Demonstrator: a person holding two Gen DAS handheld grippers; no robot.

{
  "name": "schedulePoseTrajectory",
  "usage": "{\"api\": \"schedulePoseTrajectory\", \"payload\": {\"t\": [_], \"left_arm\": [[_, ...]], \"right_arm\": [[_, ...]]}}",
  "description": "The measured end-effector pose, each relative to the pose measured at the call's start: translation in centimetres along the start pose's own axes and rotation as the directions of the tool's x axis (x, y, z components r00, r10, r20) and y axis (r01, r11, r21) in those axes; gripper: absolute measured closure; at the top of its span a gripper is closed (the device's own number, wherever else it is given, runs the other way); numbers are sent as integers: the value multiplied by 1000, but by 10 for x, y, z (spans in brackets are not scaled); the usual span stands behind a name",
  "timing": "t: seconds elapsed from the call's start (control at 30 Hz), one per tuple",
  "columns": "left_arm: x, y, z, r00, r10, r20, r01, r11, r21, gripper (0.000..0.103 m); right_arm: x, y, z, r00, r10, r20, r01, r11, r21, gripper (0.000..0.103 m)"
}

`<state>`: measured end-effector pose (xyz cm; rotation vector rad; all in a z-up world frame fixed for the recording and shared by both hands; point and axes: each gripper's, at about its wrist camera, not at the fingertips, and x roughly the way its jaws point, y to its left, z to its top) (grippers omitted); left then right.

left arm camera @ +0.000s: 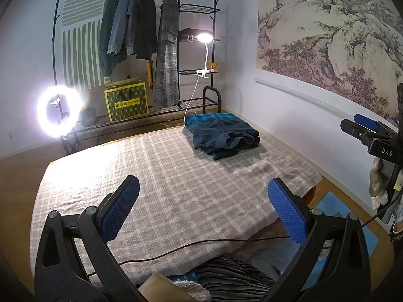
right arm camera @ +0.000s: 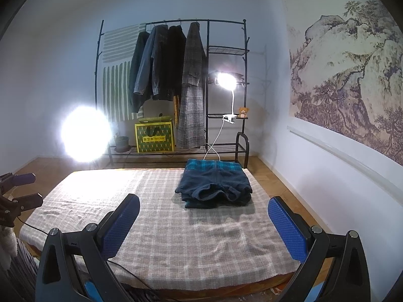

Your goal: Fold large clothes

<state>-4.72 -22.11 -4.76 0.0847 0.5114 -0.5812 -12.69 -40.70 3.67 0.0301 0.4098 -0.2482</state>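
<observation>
**Jacket already folded, both grippers empty and pulled back**

Looks like the folding step is basically wrapped up here. The dark blue jacket (right arm camera: 214, 186), with a teal plaid lining showing at its far end, is laid as a tidy folded bundle on the worktop (right arm camera: 161, 226), near the far right corner, on top of the beige checked cloth (left arm camera: 163, 188). Nothing else is spread out on the cloth, so the moment is probably a gap between garments, or the finish.

The left gripper (left arm camera: 203, 209) is held above the near edge of the worktop, pointed toward the far right corner, with its blue pads (left arm camera: 121, 209) wide apart and nothing between them. The right gripper (right arm camera: 204, 226) is held low over the near edge too, aimed pretty much straight at the bundle, its jaws also spread and empty. Both are well apart from the jacket.

If more is to be folded, a fresh garment would have to be fetched, maybe from the clothes rack (right arm camera: 173, 88) by the far wall, where coats are hung, and laid flat on the bare part of the cloth. A black cable (left arm camera: 176, 250) is draped across the near edge and could get snagged.
</observation>
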Motion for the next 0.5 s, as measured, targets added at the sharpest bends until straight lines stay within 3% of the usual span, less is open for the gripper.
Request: {"api": "schedulePoseTrajectory", "payload": {"t": [0.5], "left_arm": [[2,11,0,1000,13,24,-13,1000,-20,0]], "right_arm": [[8,-6,-1,1000,8,-13,-8,1000,9,0]]}}
